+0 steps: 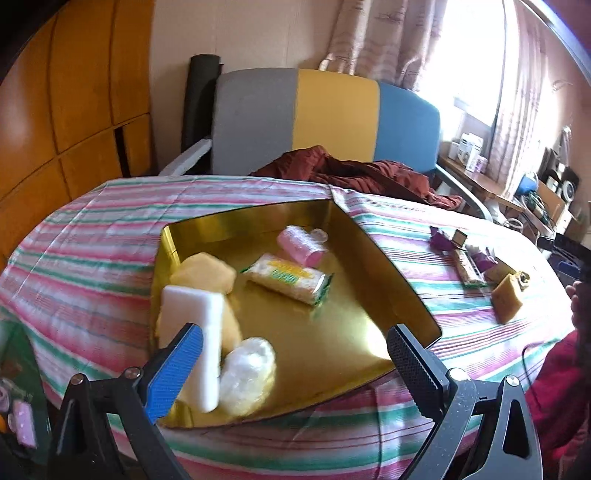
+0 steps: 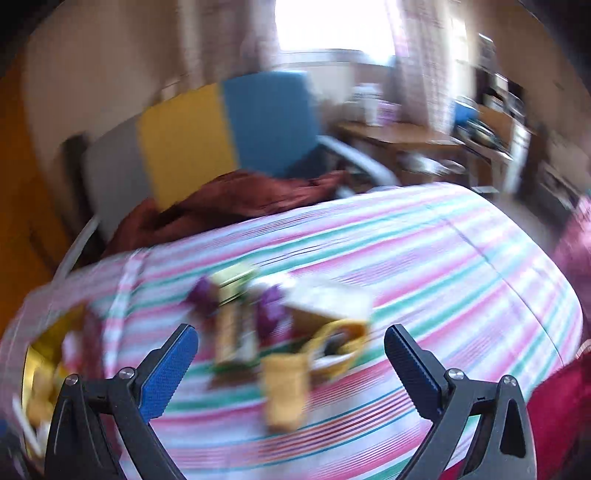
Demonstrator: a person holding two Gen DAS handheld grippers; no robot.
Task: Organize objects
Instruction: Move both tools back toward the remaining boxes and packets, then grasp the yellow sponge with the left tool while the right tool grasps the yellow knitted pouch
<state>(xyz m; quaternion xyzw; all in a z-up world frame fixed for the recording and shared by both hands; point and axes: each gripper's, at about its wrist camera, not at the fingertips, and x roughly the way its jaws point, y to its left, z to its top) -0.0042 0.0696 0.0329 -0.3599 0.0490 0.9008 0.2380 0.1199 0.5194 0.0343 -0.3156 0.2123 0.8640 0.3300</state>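
Worktop (image 1: pixel 110 236) under a cloth striped pink, green and white. Beyond it, ahead of the tool, a chair back (image 1: pixel 325 118) in grey, yellow and blue panels, with rumpled dark red fabric (image 1: pixel 362 173) at its foot. Ahead and to the left — orange-brown wooden cabinet doors (image 1: pixel 74 96) against a cream wall (image 1: pixel 229 33). Ahead and to the right — a bright window (image 1: pixel 472 51) with pale patterned curtains (image 1: pixel 376 37), overexposed, and a cluttered wooden desk (image 1: pixel 480 181).

Sponges (image 1: pixel 192 314) in tray (image 1: pixel 332 332) on table (image 1: pixel 92 236)
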